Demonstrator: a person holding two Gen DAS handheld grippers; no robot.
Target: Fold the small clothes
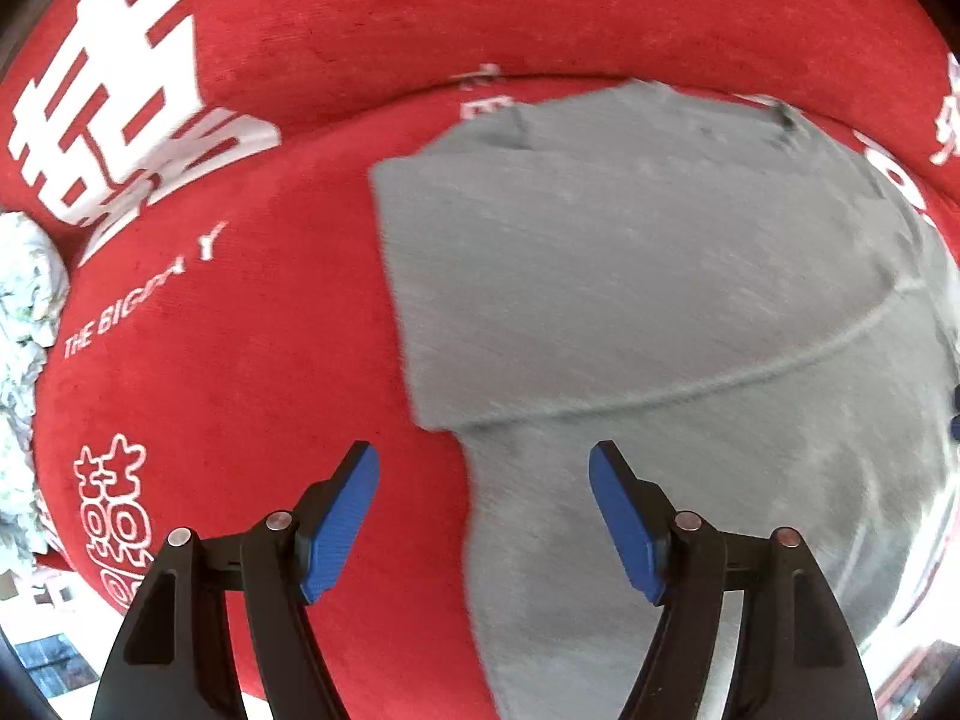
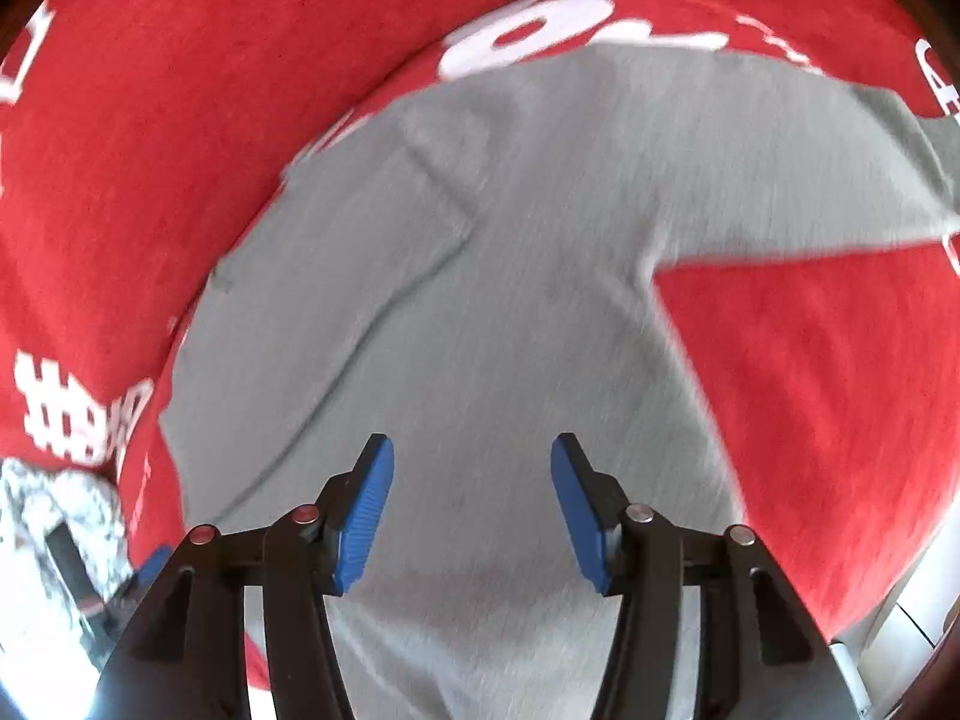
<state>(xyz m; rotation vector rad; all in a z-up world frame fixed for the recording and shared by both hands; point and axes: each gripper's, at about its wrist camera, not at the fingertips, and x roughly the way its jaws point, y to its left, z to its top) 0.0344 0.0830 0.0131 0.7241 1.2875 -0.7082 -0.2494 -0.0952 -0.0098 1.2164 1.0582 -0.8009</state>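
A: Where is the garment?

B: The small grey knit T-shirt (image 1: 660, 276) lies spread flat on the red plush cover with white printed characters (image 1: 252, 312), so every edge is within reach for folding. In the left view its near sleeve is already turned in across the body, making a straight side edge.

A: And the grippers?

B: The left gripper (image 1: 483, 516), blue-padded, hangs over that folded side, jaws apart, holding nothing. The right gripper (image 2: 473, 510) hangs above the shirt's middle, jaws also apart and empty. From its view the other sleeve (image 2: 840, 180) sticks out over the red cover, unfolded.

A: So that sleeve comes next?

B: Probably. A crumpled pale patterned cloth (image 1: 24, 372) sits at the cover's left edge, apart from the shirt.
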